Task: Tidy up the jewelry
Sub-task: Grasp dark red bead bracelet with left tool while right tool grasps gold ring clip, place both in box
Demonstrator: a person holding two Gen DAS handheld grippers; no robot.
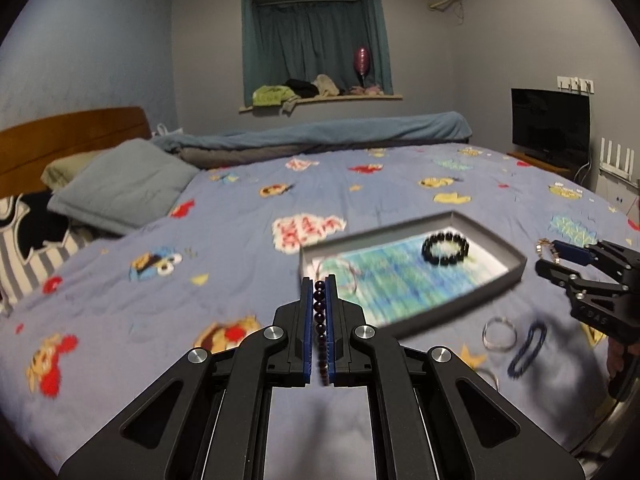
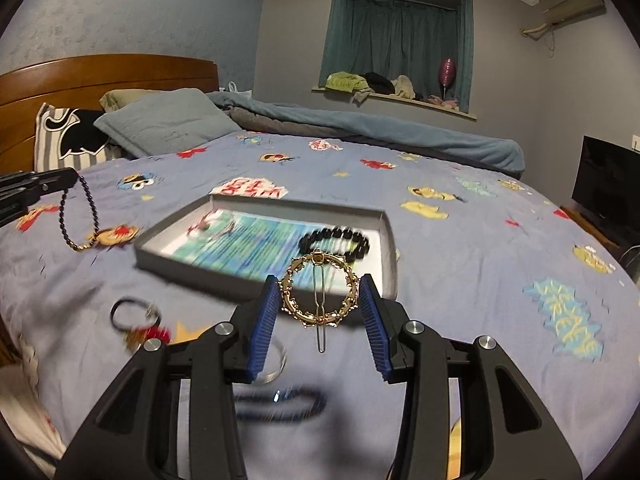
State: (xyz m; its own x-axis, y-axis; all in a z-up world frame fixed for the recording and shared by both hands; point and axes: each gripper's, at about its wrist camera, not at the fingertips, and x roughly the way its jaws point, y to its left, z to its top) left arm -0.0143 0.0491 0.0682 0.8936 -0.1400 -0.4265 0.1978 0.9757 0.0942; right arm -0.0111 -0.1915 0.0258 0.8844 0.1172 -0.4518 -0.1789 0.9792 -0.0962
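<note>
My left gripper [image 1: 319,280] is shut on a dark purple bead bracelet [image 1: 321,320], held above the bed; in the right wrist view the bracelet [image 2: 78,216] hangs from that gripper [image 2: 72,178] at the far left. My right gripper [image 2: 318,288] holds a gold ring-shaped hair clip [image 2: 318,290] between its blue pads, just in front of the grey tray [image 2: 384,216]; the left wrist view shows it [image 1: 550,250] right of the tray [image 1: 520,264]. In the tray lie a black bead bracelet [image 2: 336,242] and a thin silver bangle [image 2: 212,224].
On the patterned bedspread in front of the tray lie a silver bangle [image 1: 499,333], a dark blue bracelet [image 1: 527,348] and a black hair tie with a red charm [image 2: 138,316]. Pillows [image 2: 168,124] and a rolled blanket [image 2: 360,128] lie at the far side.
</note>
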